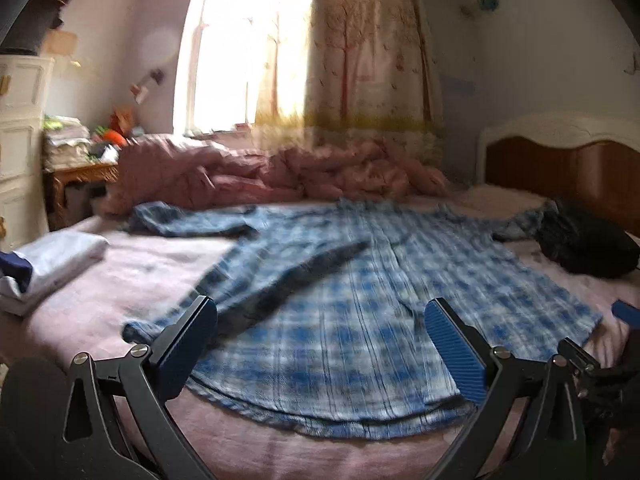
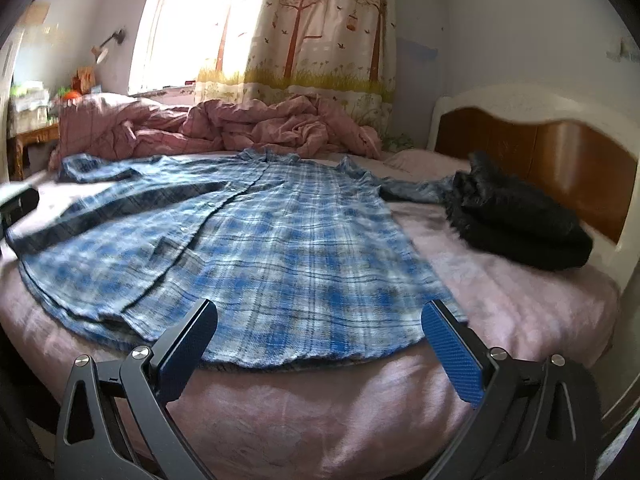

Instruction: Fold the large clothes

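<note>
1. Left gripper [image 1: 320,344]: fingers standing wide apart, blue pads [image 1: 454,350] facing inward, nothing between them; it is hovering above the hem of the shirt, just short of the near bed edge.
2. Right gripper [image 2: 320,342]: fingers likewise spread wide and holding nothing; it is hanging over the hem near the right corner of the shirt. Its blue tip is showing at the right edge of the left wrist view.
3. Plaid shirt [image 2: 256,248]: blue and white, lying front up and spread flat across the bed, hem toward the grippers, collar toward the far side. The button placket is running up the middle. One sleeve is lying folded diagonally over the front on the left; the other sleeve is stretching out to the right, its end reaching the black garment.
4. Bed sheet [image 2: 320,412]: pink, lying under the shirt and covering the mattress.
5. Black garment [image 2: 520,224]: folded, sitting on the sheet to the right of the shirt, near the headboard.
6. Folded white pile [image 1: 60,260]: lying on the sheet to the left of the shirt, apart from it.
7. Pink quilt [image 2: 240,128]: lying bunched along the far side of the bed, beyond the collar.
8. Headboard [image 2: 540,140]: brown wood with a white frame, standing at the right.
9. Curtain [image 2: 320,28]: tree-printed, hanging beside a bright window behind the bed.
</note>
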{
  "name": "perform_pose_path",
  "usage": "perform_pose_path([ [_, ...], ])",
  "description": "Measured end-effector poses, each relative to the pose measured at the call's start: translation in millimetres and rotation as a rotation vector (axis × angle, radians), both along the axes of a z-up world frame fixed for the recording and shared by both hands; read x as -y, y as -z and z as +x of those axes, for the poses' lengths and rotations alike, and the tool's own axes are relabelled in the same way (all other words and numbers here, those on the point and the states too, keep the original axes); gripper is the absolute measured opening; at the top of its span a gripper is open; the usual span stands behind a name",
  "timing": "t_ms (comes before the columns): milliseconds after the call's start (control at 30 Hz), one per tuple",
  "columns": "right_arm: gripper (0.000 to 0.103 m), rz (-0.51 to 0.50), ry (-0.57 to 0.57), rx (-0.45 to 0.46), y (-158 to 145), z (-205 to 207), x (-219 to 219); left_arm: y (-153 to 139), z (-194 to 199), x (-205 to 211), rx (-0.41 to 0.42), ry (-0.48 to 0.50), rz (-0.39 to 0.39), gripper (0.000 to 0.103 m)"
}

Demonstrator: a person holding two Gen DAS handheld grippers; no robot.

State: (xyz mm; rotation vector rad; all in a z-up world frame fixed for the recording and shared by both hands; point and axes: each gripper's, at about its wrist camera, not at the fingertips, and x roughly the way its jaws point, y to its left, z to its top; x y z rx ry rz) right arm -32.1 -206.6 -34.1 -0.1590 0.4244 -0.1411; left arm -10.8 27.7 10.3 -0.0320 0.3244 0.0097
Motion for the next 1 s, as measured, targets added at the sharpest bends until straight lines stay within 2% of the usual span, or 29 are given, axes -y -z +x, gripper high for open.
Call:
perform_pose_path([
  [133, 0.103, -0.104, -0.054, -0.009, 5, -3, -20, 8, 2, 7, -0.013, 0.018, 0.047, 0.103],
  [233, 0.103, -0.142, -0.101, -0.035, 10, -1, -32, 7, -2, 10, 0.018, 0.047, 0.042, 0.096],
  [400, 0.103, -0.184, -0.229, -0.128, 22, 2, -49, 8, 1, 9, 0.002, 0.042, 0.033, 0.096],
  [500, 0.103, -0.235, -0.26, -0.162, 31, 4, -60, 9, 5, 6, -0.017, 0.036, 0.027, 0.094],
  [600, 0.103, -0.301, -0.227, -0.199, 41, 14, -68, 10, 5, 9, -0.011, 0.002, 0.085, 0.082],
  [733, 0.103, -0.255, -0.203, -0.215, 37, 23, -55, 18, 11, 16, -0.067, 0.055, 0.125, 0.077],
  [833, 0.103, -0.264, -0.162, -0.216, 33, 33, -42, 28, 15, 23, -0.149, 0.149, 0.136, 0.077],
  [1000, 0.103, -0.193, -0.059, -0.23, 25, 45, -10, 47, 12, 43, -0.255, 0.299, 0.197, 0.077],
])
